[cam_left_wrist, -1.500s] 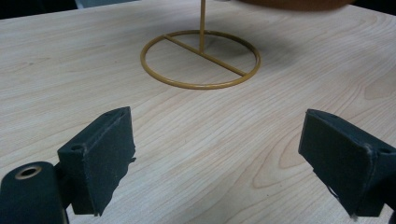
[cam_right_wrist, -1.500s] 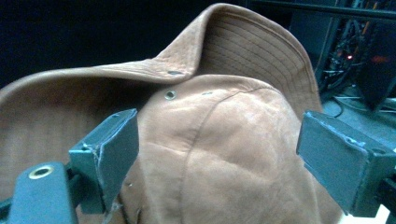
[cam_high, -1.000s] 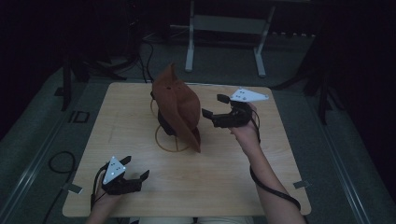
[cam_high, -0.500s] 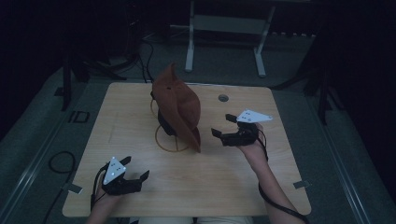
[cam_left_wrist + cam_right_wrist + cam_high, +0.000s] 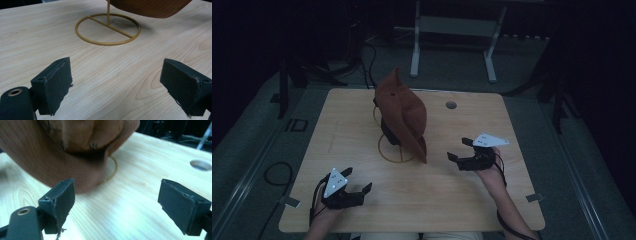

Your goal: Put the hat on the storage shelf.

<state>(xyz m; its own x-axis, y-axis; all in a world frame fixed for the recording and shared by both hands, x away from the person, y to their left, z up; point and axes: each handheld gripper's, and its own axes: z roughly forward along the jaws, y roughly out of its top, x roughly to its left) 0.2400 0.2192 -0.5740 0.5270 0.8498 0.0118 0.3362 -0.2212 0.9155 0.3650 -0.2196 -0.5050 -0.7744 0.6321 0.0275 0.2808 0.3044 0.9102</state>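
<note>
A brown cap [image 5: 404, 112] hangs on a thin gold stand whose ring base [image 5: 396, 149] rests near the middle of the wooden table [image 5: 362, 120]. In the right gripper view the cap [image 5: 67, 147] looms close ahead and to the left, its brim low over the wood. My right gripper [image 5: 460, 150] sits just right of the brim, open and holding nothing. My left gripper [image 5: 360, 181] lies near the front left of the table, also open and empty. Beyond its jaws in the left gripper view lie the gold ring base [image 5: 108, 30] and the cap's lower edge [image 5: 152, 7].
A round cable hole [image 5: 451, 105] is set in the table's far right part. Behind the table stands a white metal frame [image 5: 452, 40], with dark cables on the floor around it.
My right gripper has drawn back from beside the cap toward the table's near right, staying open. The left gripper has not moved.
</note>
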